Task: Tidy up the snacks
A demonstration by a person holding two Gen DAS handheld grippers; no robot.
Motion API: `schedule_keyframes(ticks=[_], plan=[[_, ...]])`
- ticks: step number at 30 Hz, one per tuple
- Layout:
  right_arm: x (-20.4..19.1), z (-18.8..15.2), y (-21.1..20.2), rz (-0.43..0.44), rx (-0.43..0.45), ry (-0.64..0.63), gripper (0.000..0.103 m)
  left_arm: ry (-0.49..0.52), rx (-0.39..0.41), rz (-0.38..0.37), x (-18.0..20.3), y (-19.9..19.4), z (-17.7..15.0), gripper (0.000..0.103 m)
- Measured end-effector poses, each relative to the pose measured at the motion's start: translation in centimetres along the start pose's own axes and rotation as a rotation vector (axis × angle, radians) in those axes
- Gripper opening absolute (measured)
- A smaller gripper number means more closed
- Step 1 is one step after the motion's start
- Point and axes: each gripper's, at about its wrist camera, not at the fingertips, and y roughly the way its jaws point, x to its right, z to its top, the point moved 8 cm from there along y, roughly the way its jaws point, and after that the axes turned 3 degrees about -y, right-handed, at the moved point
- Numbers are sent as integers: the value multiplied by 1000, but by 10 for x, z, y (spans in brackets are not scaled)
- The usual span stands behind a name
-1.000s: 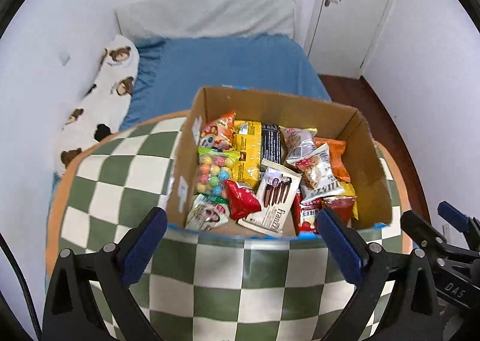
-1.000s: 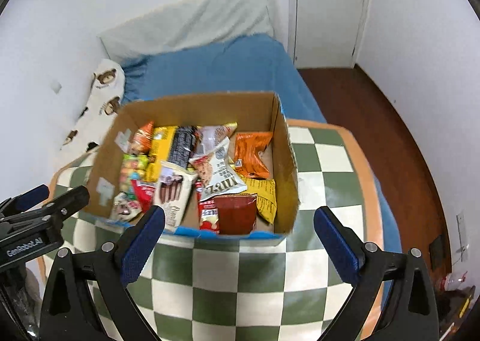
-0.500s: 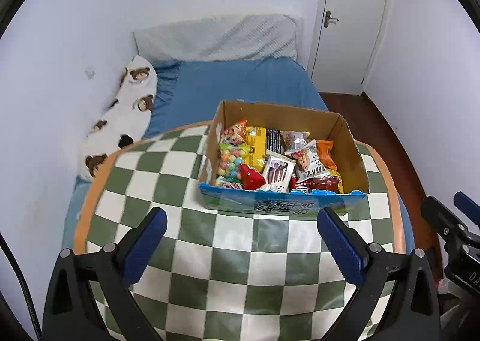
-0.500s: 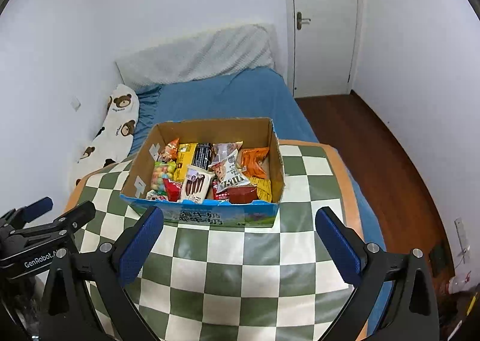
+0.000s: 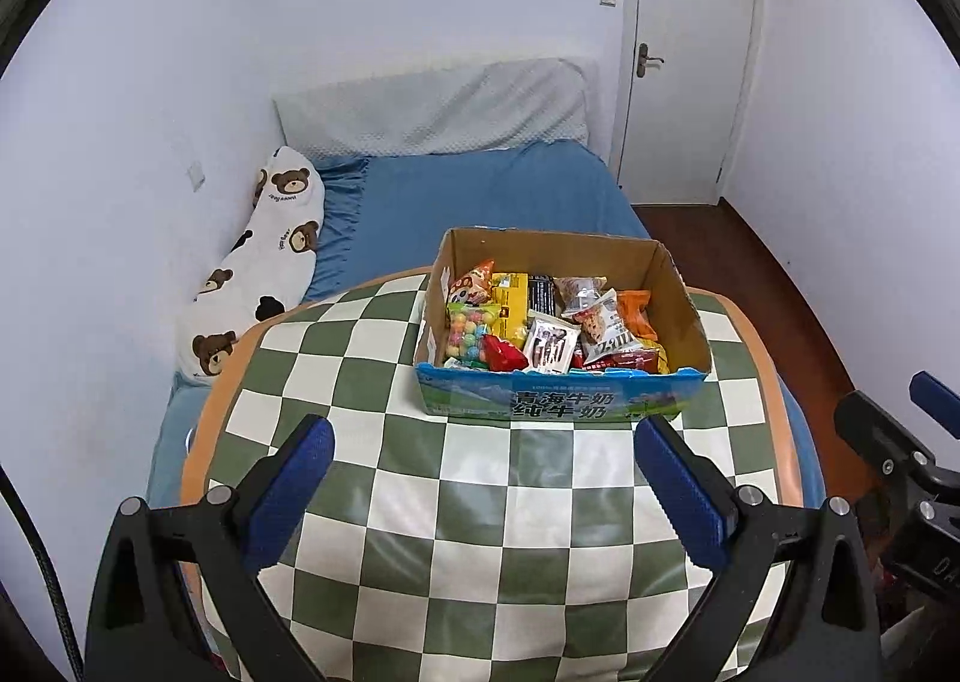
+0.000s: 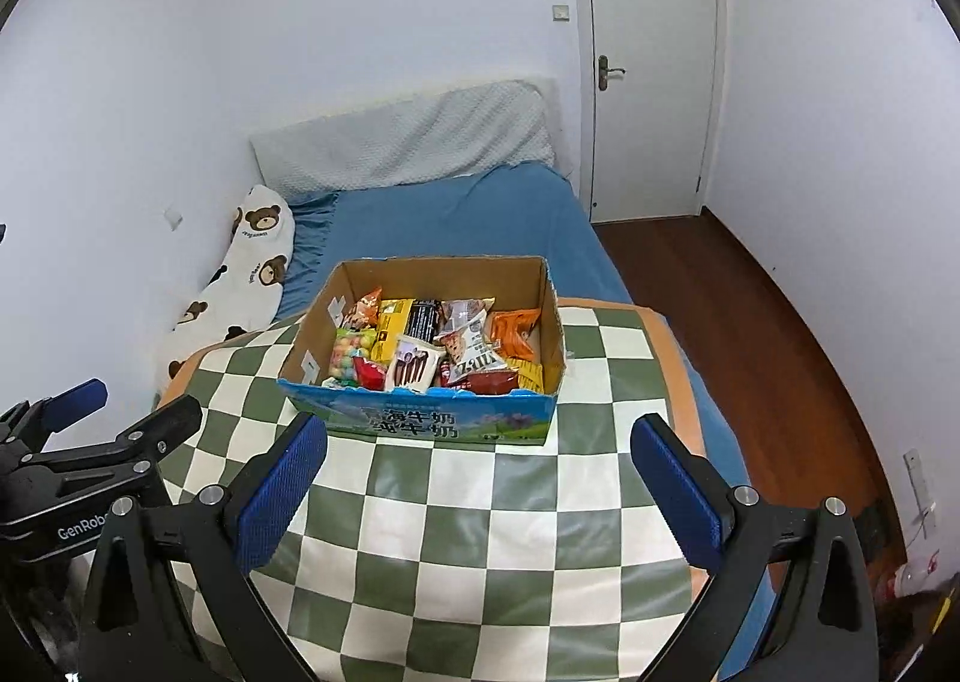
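Though beyond both tongs (image 5: 483, 439), snack box (image 5: 558, 403).

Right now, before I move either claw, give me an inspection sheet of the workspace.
Surface: checkered table, bare in front of the box.
Job's things: cardboard box on the table's far part, snack packets packed inside.
Clutter: nothing seen on the table.
Claws: left claw open, empty; right claw open, empty; both short of the box.
Cables: black cable at the left view's edge.
Surroundings: blue bed, bear pillow, closed door.
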Motion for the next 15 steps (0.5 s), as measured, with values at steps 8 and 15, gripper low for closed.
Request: schedule_keyframes(ticks=[8,15], plan=[[10,9,18,-44,14,-7,103,-9,19,-3,3,11,8,103],[18,12,55,-70,-16,2,103,2,-3,22,10,42,15,103]])
